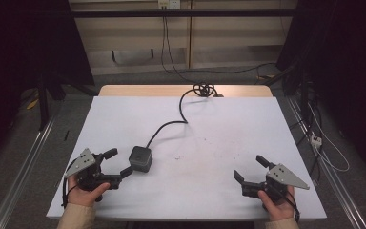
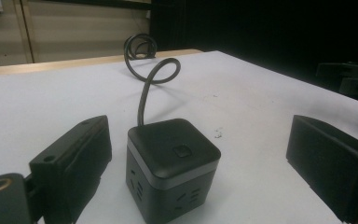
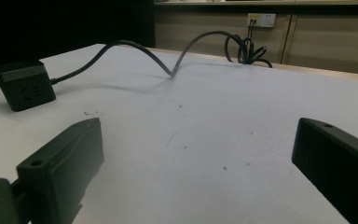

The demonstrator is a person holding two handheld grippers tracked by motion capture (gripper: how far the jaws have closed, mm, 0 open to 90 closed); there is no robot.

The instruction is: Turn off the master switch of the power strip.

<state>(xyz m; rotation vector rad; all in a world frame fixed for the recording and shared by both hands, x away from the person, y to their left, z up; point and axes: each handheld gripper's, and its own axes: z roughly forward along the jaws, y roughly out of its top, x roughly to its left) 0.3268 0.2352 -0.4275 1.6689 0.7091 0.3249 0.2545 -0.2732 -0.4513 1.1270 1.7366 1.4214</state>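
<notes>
The left gripper stands with its jaws spread wide, and the cube power strip sits between them without either jaw pressing on it; in the left gripper view the cube is centred between the two black jaws, a gap showing on each side. The right gripper is also spread apart and holds nothing, hovering well to the right of the cube over bare table.

The cube rests flat on the white table, button face up, sockets on its side walls. Its dark cord runs away from the cube toward the far edge, where it ends in a loose coil; in the right gripper view the cord arches up off the surface partway along.

As a judgement: the work is at its very start. The approach to the cube looks finished, with the left jaws lined up around it, but no grasp is made, and nothing is lifted or shifted. Closing on the cube and whatever follows with it or its cord are all left to do. The right gripper has no share in it yet.
</notes>
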